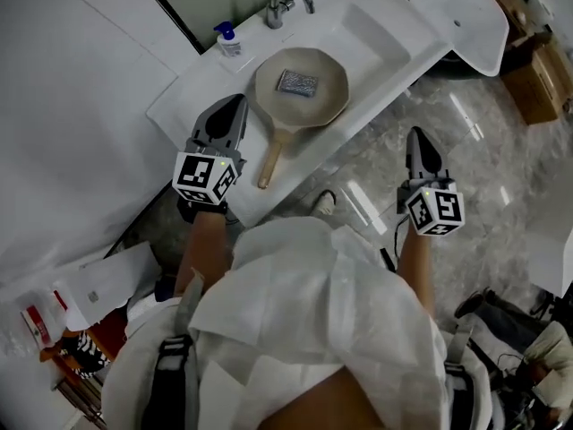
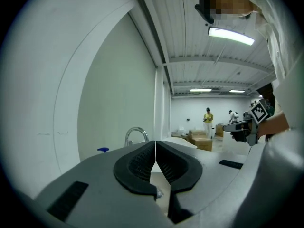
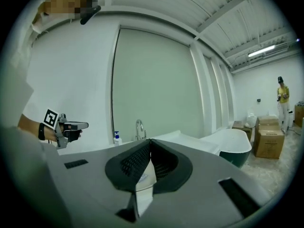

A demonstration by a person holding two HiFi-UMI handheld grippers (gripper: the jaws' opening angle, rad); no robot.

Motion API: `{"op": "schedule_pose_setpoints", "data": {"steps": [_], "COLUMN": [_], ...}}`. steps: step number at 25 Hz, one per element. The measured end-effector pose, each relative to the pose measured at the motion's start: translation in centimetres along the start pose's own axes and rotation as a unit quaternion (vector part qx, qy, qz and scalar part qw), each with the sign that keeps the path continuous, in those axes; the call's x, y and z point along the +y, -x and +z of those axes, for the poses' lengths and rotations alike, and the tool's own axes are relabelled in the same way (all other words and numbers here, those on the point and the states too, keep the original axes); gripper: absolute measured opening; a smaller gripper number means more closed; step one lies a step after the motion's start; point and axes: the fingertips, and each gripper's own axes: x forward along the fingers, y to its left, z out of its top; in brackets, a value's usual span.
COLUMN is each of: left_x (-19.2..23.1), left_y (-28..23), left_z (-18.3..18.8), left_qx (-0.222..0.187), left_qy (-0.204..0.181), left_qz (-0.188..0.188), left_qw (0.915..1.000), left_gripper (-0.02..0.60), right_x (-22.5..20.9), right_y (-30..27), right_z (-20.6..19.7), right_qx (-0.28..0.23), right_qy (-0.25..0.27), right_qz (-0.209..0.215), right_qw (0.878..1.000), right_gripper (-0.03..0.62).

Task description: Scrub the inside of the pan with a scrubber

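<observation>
A round, shallow, cream-coloured pan (image 1: 302, 88) sits on the white desk (image 1: 192, 92), just in front of the chrome faucet (image 1: 285, 3); its pale wooden handle (image 1: 271, 159) points back toward you; a flat, grey, rectangular scrubber (image 1: 296, 82) lies loose in the middle of the pan. Your left tool (image 1: 235, 106) hovers just beside the pan's left rim, jaws pressed together with nothing between them; your right tool (image 1: 417, 137) is out over the marbled floor (image 1: 483, 150), well apart from the pan, likewise closed and empty. Neither tool touches anything, so this looks like the approach. To do it well, open the right tool wide before it comes down over the scrubber; pinch the pad across its short side; steady the handle with the left tool, since the smooth pan may slide on the glossy desk.
</observation>
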Motion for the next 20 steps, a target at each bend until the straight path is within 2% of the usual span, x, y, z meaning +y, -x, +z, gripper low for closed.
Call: {"op": "schedule_pose_setpoints", "data": {"steps": [7, 14, 20], "left_x": [-1.3, 0.7, 4.3], "left_y": [-2.3, -2.3, -3.5], "left_z": [-0.7, -2.8, -3.4], "left_qx": [0.019, 0.025, 0.024], "left_qy": [0.002, 0.013, 0.026], "left_qz": [0.048, 0.095, 0.120], "left_qw": [0.9987, 0.9951, 0.9922], "left_gripper": [0.018, 0.018, 0.018], "right_x": [-3.7, -3.1, -1.1], "right_y": [-3.4, -8.8, -14.2], "right_z": [-0.6, -1.5, -0.1], "right_qx": [0.018, 0.028, 0.033], "right_qy": [0.008, 0.027, 0.050], "right_qz": [0.063, 0.124, 0.166], "right_qw": [0.998, 0.992, 0.984], "right_gripper": [0.009, 0.009, 0.009]}}
